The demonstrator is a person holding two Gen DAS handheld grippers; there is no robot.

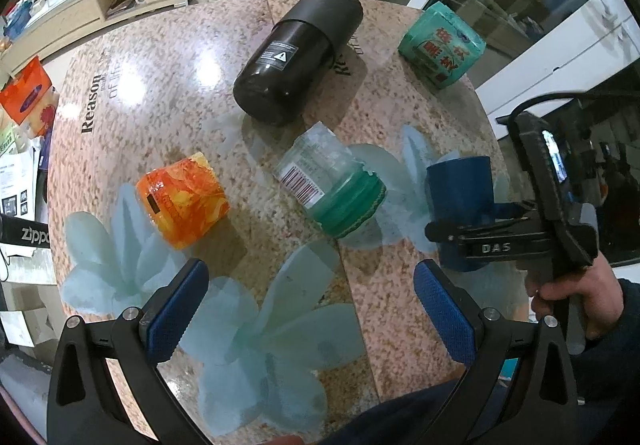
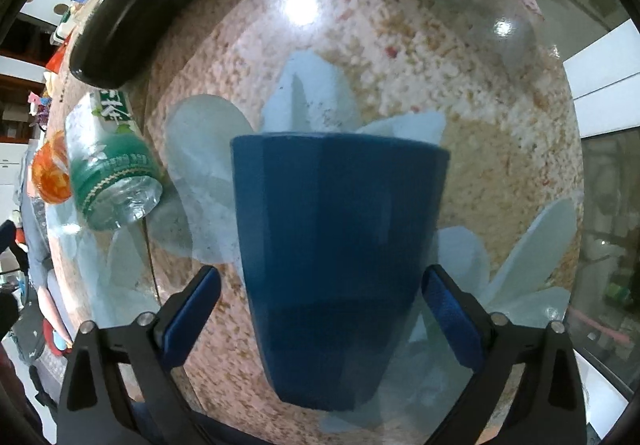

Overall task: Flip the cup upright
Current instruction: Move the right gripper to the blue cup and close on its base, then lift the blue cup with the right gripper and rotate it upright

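A dark blue cup (image 2: 336, 265) stands on the speckled round table (image 2: 460, 93), wide rim away from the right camera. It also shows in the left wrist view (image 1: 460, 197) at the table's right edge. My right gripper (image 2: 320, 321) is open, its blue pads (image 2: 452, 321) on either side of the cup with small gaps. In the left wrist view the right gripper (image 1: 472, 241) reaches across the cup's lower part. My left gripper (image 1: 312, 309) is open and empty above the table's near side.
A black cylinder (image 1: 296, 53) lies on its side at the back. A green-capped plastic bottle (image 1: 332, 185) lies in the middle. An orange packet (image 1: 182, 199) sits at the left, a green packet (image 1: 442, 45) at the back right. Pale flower decals (image 1: 256, 345) mark the table.
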